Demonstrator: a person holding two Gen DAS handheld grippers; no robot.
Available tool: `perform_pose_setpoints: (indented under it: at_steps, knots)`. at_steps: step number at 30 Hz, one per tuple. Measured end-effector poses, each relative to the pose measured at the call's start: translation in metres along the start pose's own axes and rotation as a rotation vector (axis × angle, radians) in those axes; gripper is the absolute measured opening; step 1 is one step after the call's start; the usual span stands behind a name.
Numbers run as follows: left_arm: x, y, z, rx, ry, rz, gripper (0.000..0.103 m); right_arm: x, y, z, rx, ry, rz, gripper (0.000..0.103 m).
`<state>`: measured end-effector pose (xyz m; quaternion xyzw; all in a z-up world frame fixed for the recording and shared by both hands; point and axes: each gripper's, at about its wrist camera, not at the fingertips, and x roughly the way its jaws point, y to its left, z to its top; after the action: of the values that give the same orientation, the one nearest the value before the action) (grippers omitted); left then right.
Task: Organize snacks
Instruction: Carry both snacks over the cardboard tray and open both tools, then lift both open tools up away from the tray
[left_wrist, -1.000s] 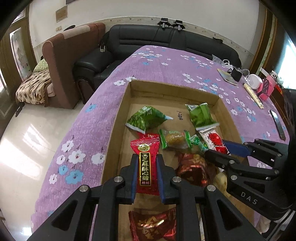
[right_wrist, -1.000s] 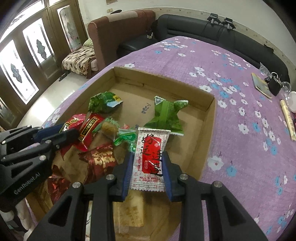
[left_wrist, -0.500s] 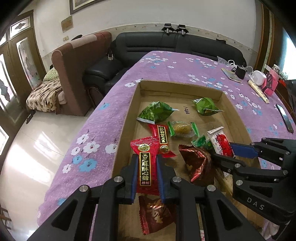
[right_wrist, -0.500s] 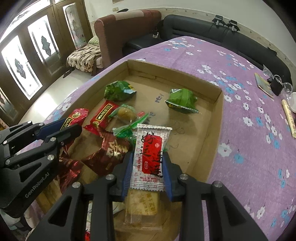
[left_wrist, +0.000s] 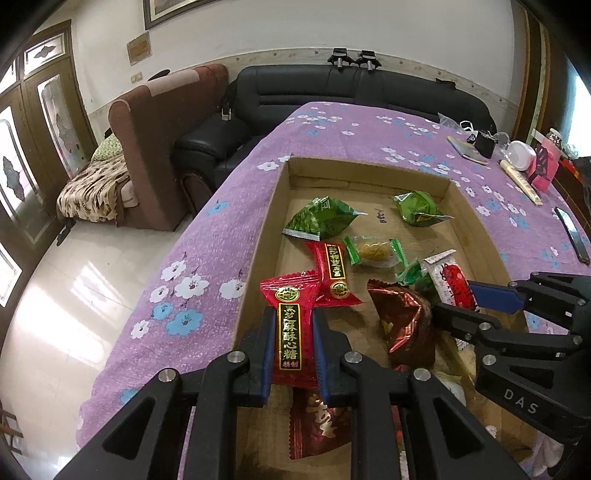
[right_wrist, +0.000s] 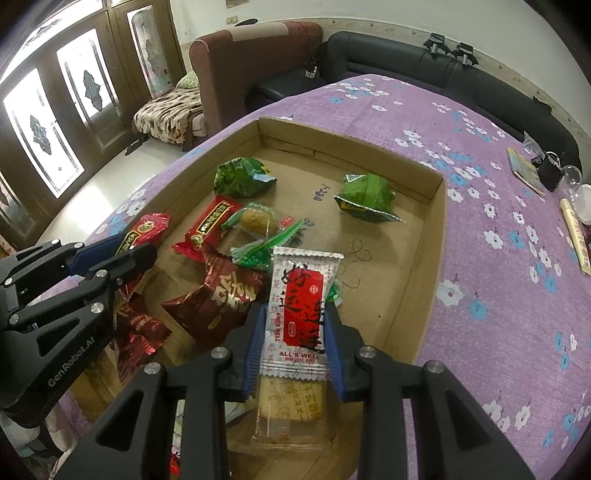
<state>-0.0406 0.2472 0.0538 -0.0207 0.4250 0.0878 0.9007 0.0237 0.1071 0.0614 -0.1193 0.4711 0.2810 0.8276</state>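
My left gripper (left_wrist: 291, 332) is shut on a red candy packet with a black and gold label (left_wrist: 290, 317), held above the near left of a shallow cardboard box (left_wrist: 369, 168). My right gripper (right_wrist: 295, 328) is shut on a white and red snack packet (right_wrist: 301, 306), held above the box's (right_wrist: 430, 236) near middle. In the box lie two green packets (right_wrist: 242, 177) (right_wrist: 367, 195), a second red packet (right_wrist: 210, 227), a clear green-ended sweet (right_wrist: 256, 219), dark red foil packets (right_wrist: 221, 299) and a clear wafer packet (right_wrist: 291, 406).
The box sits on a purple flowered tablecloth (left_wrist: 207, 258). A notebook (right_wrist: 524, 170), a white cup (left_wrist: 521, 155) and a long stick (left_wrist: 521, 182) lie at the far right. A black sofa (left_wrist: 351, 88) and a brown armchair (left_wrist: 162, 136) stand beyond the table's edge.
Both grippers have risen and drawn back from the box with their packets. The second red packet and more foil packets have come into view beneath them.
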Motion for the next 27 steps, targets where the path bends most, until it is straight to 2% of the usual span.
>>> perform_pose_setpoints:
  at_steps: [23, 27]
  knots:
    - [0.0072, 0.0009, -0.0009, -0.013, 0.017, 0.002, 0.02, 0.0013, 0.0028, 0.0035, -0.025, -0.015, -0.018, 0.034]
    - [0.0041, 0.0047, -0.0004, -0.024, 0.013, -0.008, 0.026, -0.0014, 0.0041, 0.0028, -0.021, -0.02, -0.008, 0.034]
